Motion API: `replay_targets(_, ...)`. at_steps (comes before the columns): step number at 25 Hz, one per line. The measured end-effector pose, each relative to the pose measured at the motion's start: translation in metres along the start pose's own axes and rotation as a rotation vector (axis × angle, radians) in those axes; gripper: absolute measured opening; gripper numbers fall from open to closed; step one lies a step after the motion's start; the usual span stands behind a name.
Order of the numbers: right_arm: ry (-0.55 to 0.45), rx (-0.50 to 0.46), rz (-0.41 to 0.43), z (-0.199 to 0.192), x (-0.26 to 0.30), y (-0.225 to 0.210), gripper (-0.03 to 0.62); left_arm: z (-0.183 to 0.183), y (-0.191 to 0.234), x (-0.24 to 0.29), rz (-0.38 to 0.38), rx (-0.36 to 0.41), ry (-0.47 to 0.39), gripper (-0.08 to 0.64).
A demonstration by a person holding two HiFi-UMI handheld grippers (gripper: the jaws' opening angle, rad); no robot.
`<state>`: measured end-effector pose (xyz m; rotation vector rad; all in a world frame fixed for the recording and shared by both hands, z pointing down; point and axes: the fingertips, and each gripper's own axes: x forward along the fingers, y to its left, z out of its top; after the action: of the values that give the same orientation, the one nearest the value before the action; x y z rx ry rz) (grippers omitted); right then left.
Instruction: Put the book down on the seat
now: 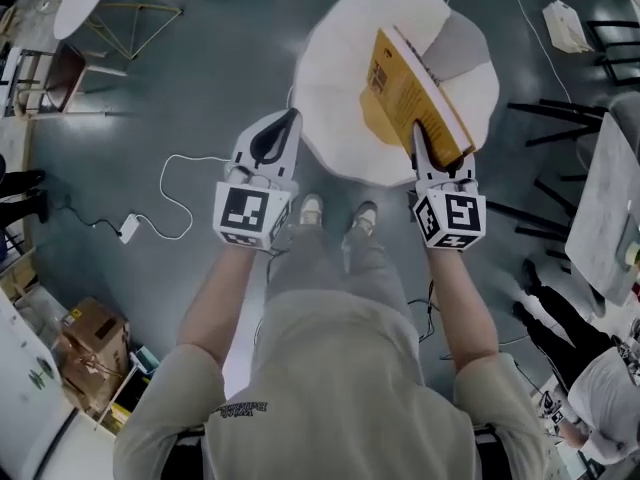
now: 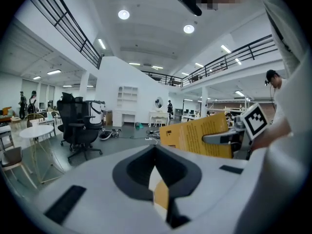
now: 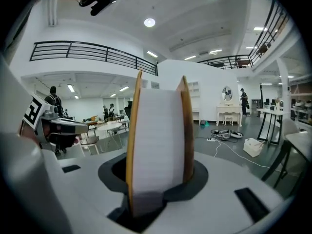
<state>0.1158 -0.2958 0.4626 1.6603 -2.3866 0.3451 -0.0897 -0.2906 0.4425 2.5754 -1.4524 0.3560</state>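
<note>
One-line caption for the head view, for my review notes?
Right gripper clamps the yellow book on edge above the white seat; left gripper alongside.

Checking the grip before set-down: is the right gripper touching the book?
Touching. The right gripper view shows the book clamped in the right gripper, its jaws pressing both yellow covers.

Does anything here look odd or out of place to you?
Only the yellow book: the right claw grips it standing on edge, tilted above the round white seat rather than lying flat. Nothing looks spilled or damaged.
</note>
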Motion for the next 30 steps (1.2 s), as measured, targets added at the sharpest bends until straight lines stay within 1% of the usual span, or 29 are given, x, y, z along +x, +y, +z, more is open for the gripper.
replay_targets(2,0.03,-0.003,0.005,-0.033,0.022,-0.003,0.152,-0.03,0.001,0.015,-0.011,0.011,0.014,0.009)
replay_targets(4,0.059,0.005,0.012,-0.069,0.042,-0.007,0.152,-0.062,-0.001,0.032,-0.041,0.029,0.019,0.009)
replay_targets(6,0.089,0.019,0.021,-0.104,0.059,-0.009,0.152,-0.095,-0.003,0.047,-0.067,0.023,0.045,0.009)
replay_targets(9,0.126,0.02,0.03,-0.151,0.083,-0.009,0.153,-0.149,0.007,0.07,-0.065,-0.014,0.096,0.009)
replay_targets(12,0.152,0.004,0.035,-0.196,0.108,-0.009,0.153,-0.195,0.016,0.09,-0.054,-0.033,0.121,0.009)
replay_targets(16,0.183,-0.042,0.048,-0.252,0.138,-0.013,0.152,-0.255,0.016,0.117,-0.074,-0.004,0.154,0.009)
replay_targets(17,0.189,-0.047,0.056,-0.264,0.145,-0.013,0.152,-0.268,0.016,0.123,-0.078,-0.013,0.165,0.009)
replay_targets(21,0.209,-0.064,0.073,-0.31,0.176,-0.015,0.152,-0.31,0.02,0.141,-0.09,-0.099,0.181,0.009)
replay_targets(24,0.237,-0.106,0.073,-0.345,0.192,-0.016,0.152,-0.347,0.018,0.152,-0.097,-0.094,0.208,0.009)
replay_targets(26,0.264,-0.138,0.083,-0.369,0.202,-0.01,0.153,-0.376,0.022,0.156,-0.103,-0.084,0.234,0.009)
replay_targets(28,0.295,-0.171,0.105,-0.393,0.211,0.002,0.152,-0.403,0.028,0.156,-0.101,-0.086,0.265,0.009)
replay_targets(30,0.329,-0.186,0.144,-0.413,0.215,0.013,0.153,-0.42,0.03,0.156,-0.096,-0.094,0.284,0.009)
